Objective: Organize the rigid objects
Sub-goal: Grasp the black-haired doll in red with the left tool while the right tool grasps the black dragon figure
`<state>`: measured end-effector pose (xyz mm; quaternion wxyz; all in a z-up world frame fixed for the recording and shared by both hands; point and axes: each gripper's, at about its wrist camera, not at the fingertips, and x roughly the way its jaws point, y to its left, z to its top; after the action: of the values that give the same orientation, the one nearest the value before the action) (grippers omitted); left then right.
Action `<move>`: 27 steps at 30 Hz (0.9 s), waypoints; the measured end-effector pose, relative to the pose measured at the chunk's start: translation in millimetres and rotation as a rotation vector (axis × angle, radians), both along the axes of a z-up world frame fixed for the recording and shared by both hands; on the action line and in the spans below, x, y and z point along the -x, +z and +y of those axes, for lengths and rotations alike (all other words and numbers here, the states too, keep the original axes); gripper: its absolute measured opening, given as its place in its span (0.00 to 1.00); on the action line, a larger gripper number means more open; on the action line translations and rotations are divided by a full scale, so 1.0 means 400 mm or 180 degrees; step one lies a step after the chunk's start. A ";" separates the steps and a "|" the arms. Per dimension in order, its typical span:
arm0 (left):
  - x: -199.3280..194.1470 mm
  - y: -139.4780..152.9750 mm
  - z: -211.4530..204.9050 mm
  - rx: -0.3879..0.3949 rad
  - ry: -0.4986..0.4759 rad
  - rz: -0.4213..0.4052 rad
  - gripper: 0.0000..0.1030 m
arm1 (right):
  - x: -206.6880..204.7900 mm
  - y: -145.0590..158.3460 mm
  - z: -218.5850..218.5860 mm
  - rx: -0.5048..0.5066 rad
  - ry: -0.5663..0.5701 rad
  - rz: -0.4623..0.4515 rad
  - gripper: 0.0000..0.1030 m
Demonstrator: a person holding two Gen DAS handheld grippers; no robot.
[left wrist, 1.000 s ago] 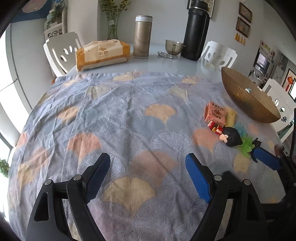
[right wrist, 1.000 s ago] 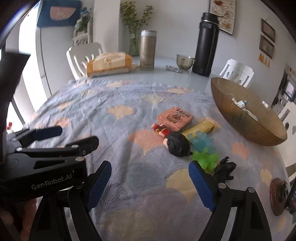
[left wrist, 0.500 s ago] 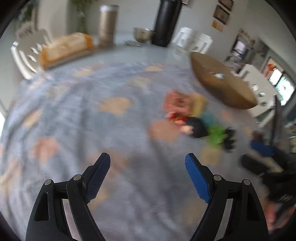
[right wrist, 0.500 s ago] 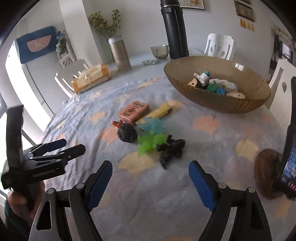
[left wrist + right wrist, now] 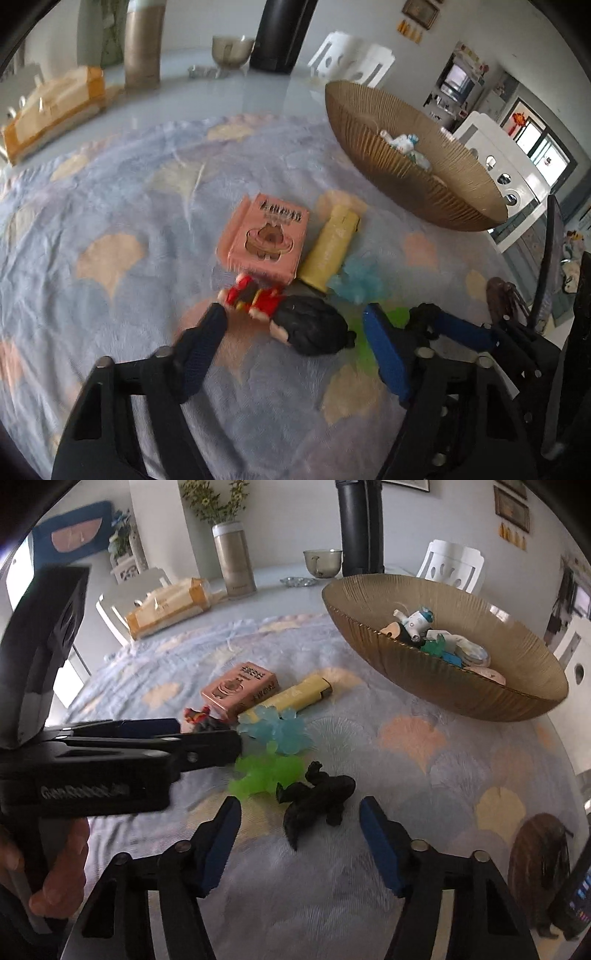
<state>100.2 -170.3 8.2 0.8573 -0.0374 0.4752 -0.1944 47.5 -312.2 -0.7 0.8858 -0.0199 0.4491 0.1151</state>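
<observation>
Both of my grippers have come forward over the patterned cloth to the toy cluster, jaws just closing partway. Left gripper: half open, pads straddling the black-haired figurine, not pressing it. Right gripper: half open around the black dragon toy, nothing held. Loose beside them: pink box, yellow lighter, blue and green translucent pieces. Brown bowl, well apart to the right, already holds several toys. Judgement: two pickups imminent, bowl the likely destination.
</observation>
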 end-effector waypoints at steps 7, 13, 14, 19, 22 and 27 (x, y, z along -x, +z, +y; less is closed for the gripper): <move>0.042 0.005 0.049 0.0065 -0.0179 0.0008 0.37 | 0.014 0.006 0.010 0.0111 0.0026 -0.0135 0.35; 0.116 0.024 0.152 -0.0016 -0.0159 -0.0052 0.37 | 0.041 0.041 -0.011 -0.0176 0.0064 -0.0251 0.35; 0.123 0.025 0.172 -0.0031 -0.0160 -0.0063 0.37 | 0.046 0.048 -0.008 -0.0248 0.0093 -0.0250 0.35; 0.180 0.022 0.245 -0.0211 -0.0331 -0.0046 0.37 | 0.095 0.107 0.080 -0.0308 0.0415 -0.0359 0.35; 0.189 0.013 0.275 -0.0298 -0.0312 -0.0050 0.39 | 0.107 0.113 0.153 -0.0291 0.0630 -0.0320 0.35; 0.194 0.001 0.329 -0.0142 -0.0174 0.0006 0.54 | 0.091 0.043 0.239 -0.0214 0.0785 -0.0108 0.35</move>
<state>22.5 -38.8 8.6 0.8518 -0.0054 0.4811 -0.2071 11.0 -216.5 16.3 0.8726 -0.0472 0.4240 0.2377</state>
